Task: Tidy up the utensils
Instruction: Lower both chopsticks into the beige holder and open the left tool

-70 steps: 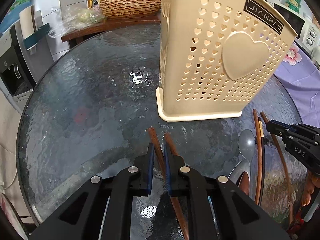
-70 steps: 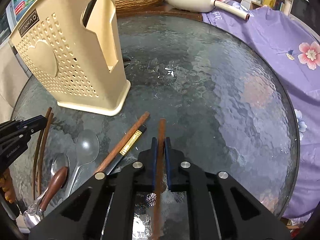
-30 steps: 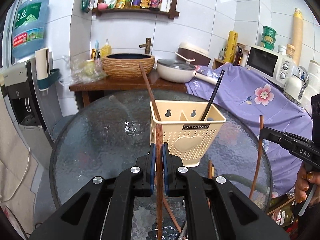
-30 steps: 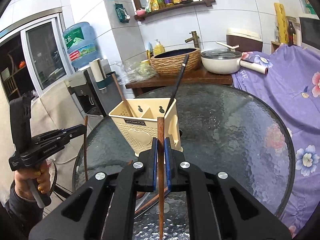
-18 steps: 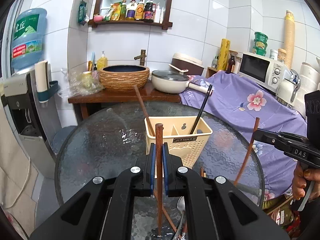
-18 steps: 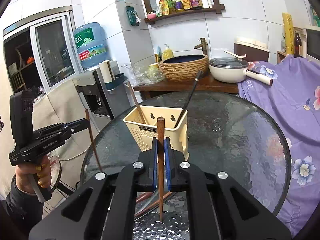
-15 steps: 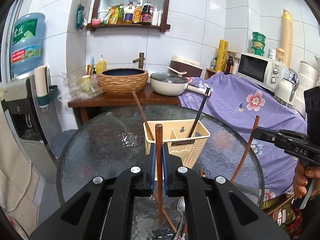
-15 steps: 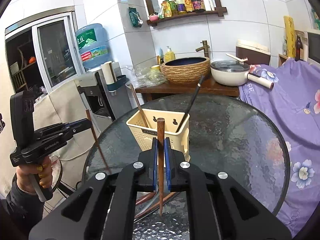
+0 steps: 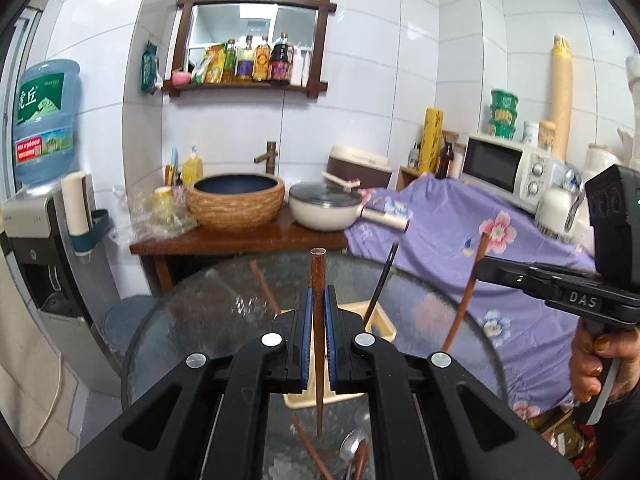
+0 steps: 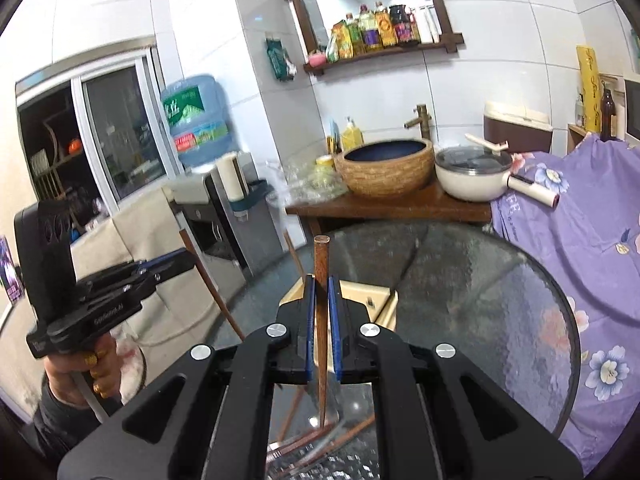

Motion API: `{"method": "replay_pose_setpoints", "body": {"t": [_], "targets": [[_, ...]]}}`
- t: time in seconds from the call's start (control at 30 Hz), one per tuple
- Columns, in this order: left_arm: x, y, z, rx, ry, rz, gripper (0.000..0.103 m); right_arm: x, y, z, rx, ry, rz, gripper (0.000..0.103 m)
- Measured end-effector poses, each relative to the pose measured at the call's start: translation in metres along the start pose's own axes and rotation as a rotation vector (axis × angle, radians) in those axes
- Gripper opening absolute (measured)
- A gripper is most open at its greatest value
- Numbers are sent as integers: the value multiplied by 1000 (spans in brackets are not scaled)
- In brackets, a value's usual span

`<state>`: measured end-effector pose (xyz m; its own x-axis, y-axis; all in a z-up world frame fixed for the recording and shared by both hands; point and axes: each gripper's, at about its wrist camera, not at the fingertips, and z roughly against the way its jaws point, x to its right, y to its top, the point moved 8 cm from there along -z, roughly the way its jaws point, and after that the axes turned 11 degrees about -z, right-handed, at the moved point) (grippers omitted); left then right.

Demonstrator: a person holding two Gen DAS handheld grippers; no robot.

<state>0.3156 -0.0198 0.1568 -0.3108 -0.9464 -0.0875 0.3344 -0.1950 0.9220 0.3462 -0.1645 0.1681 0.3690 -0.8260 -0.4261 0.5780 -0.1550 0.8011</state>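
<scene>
My left gripper (image 9: 316,304) is shut on a brown wooden chopstick (image 9: 318,280), held upright above the glass table (image 9: 208,312). My right gripper (image 10: 321,296) is shut on another brown chopstick (image 10: 321,264), also upright. The right gripper also shows in the left wrist view (image 9: 486,266) with its chopstick (image 9: 464,304) slanting down. The left gripper shows in the right wrist view (image 10: 186,262) with its chopstick (image 10: 216,296). The cream utensil holder (image 9: 380,328) sits below both, mostly hidden behind the fingers. It holds a brown chopstick (image 9: 264,288) and a black chopstick (image 9: 382,276).
Loose chopsticks (image 9: 312,452) and a spoon (image 9: 354,448) lie on the table's near side. Behind the table stand a wooden counter (image 9: 240,240) with a woven basin (image 9: 236,204) and a white pot (image 9: 324,210). A purple flowered cloth (image 9: 480,240) covers the right side.
Both grippers have lifted their chopsticks off the table and risen well above the holder. The chopsticks have turned upright, and the holder now sits low behind the fingers.
</scene>
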Motion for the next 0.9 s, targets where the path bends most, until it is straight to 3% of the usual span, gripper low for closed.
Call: {"method": "replay_pose_setpoints", "body": {"t": [0.2,0.37,0.63,0.9], "targets": [[-13,55,11,101,39,49,0,-15,57,10,121,6,-24,7],[-16,77,-6,104,49,81,0,-17,91,-3,188,-49,-36,7],[-44,36,-32,23,76,126,0,1,69,-33,154,-70,-38,7],[-81,-11,-54,-56,133,190,1,0,83,-33,208,-44,-66,7]]}}
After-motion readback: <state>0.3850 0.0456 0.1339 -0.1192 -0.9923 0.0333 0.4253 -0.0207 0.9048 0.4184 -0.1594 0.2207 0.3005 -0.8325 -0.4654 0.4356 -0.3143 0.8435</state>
